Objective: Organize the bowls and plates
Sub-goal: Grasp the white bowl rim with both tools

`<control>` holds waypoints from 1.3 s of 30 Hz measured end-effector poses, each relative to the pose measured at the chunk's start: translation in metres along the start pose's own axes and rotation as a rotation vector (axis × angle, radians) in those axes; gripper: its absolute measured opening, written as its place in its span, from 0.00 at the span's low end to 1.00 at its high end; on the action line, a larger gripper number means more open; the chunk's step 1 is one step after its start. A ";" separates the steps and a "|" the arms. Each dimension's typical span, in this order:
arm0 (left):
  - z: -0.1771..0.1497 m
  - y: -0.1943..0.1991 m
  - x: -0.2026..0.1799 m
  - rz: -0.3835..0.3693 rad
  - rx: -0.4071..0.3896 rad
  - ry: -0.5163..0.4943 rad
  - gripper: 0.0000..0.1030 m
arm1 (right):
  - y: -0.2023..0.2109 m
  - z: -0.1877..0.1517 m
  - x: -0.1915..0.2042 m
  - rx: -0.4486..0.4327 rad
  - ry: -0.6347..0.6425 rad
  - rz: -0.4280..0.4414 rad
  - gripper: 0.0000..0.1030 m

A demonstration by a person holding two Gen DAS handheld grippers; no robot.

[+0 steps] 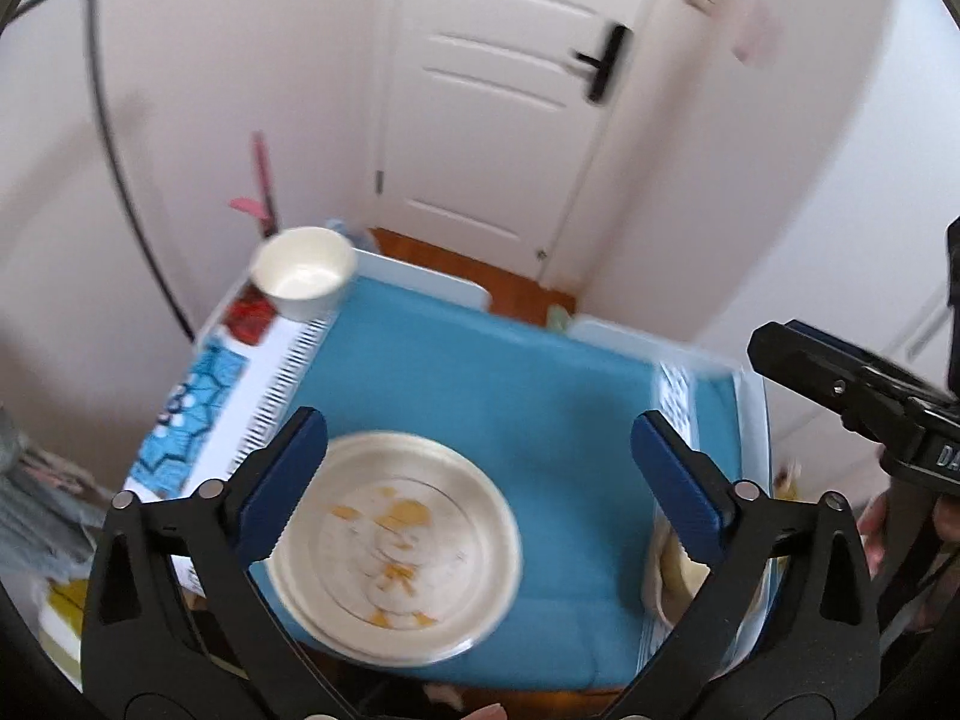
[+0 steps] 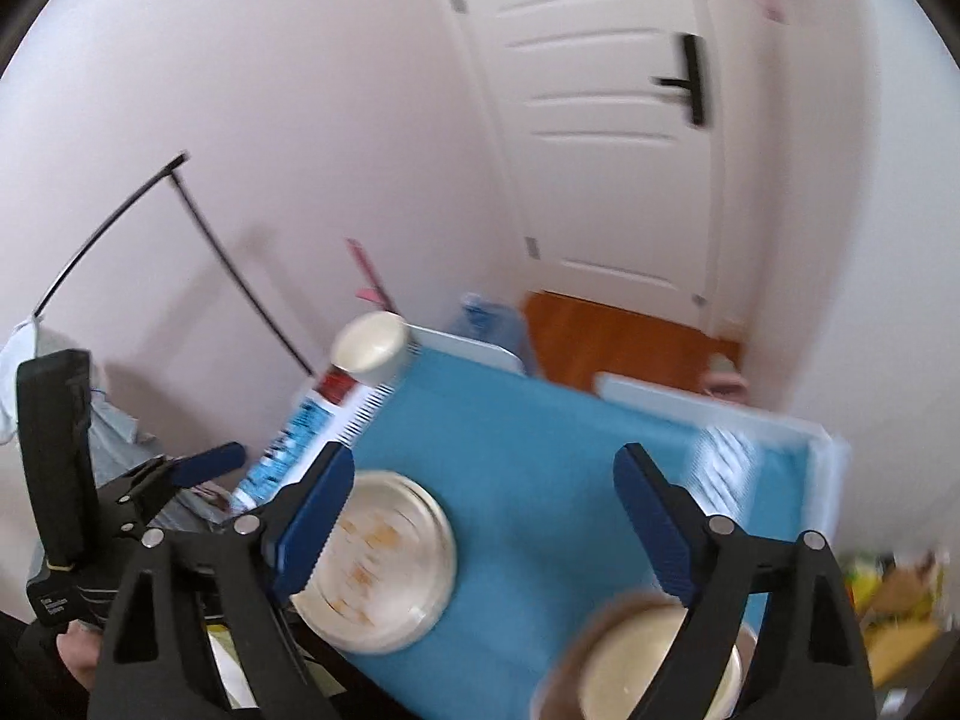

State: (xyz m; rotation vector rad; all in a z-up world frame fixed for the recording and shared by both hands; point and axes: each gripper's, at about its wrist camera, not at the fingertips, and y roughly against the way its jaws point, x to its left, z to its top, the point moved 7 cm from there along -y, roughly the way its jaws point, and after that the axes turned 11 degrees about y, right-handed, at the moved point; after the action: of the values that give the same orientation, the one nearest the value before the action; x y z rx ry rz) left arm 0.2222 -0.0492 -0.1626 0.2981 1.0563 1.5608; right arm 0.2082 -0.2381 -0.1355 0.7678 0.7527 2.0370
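Both my hand-held grippers spread wide above the blue tabletop [image 1: 540, 396], nothing between their fingers.

My left hand-held gripper [image 1: 480, 480] hangs over the patterned plate [image 1: 393, 540]; my right hand-held gripper [image 2: 483, 510] above a bowl [image 2: 636, 666]; a white cup [image 1: 303, 273] sits at the far corner.

Plate [image 1: 393, 540] near table [image 1: 540, 396] front-left; cup [image 1: 303, 272] far-left corner; bowl [image 2: 654, 660] front-right.

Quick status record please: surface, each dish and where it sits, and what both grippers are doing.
surface: blue mat on a small table
plate: patterned plate, flat at the mat's near left
white bowl: white bowl, upright at the far left corner
second bowl: brown-rimmed bowl, near right edge, partly hidden
left gripper: left gripper, open, empty, above the table
right gripper: right gripper, open, empty, above the table
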 end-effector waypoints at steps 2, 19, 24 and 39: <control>0.015 -0.003 0.023 0.016 0.001 0.053 0.99 | -0.020 0.022 0.015 -0.010 0.029 0.055 0.94; 0.100 -0.155 0.193 0.039 0.152 0.435 0.71 | -0.298 0.096 0.069 0.374 0.120 0.200 0.99; 0.102 -0.214 0.205 0.046 0.214 0.447 0.44 | -0.365 0.071 0.064 0.450 0.058 0.229 0.66; 0.111 -0.269 0.219 0.118 0.232 0.393 0.17 | -0.427 0.059 0.062 0.475 0.007 0.243 0.13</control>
State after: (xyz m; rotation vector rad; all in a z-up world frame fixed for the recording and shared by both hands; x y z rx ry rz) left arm 0.4104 0.1749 -0.3792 0.2174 1.5552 1.6423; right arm 0.4245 0.0376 -0.3937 1.1660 1.2209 2.0957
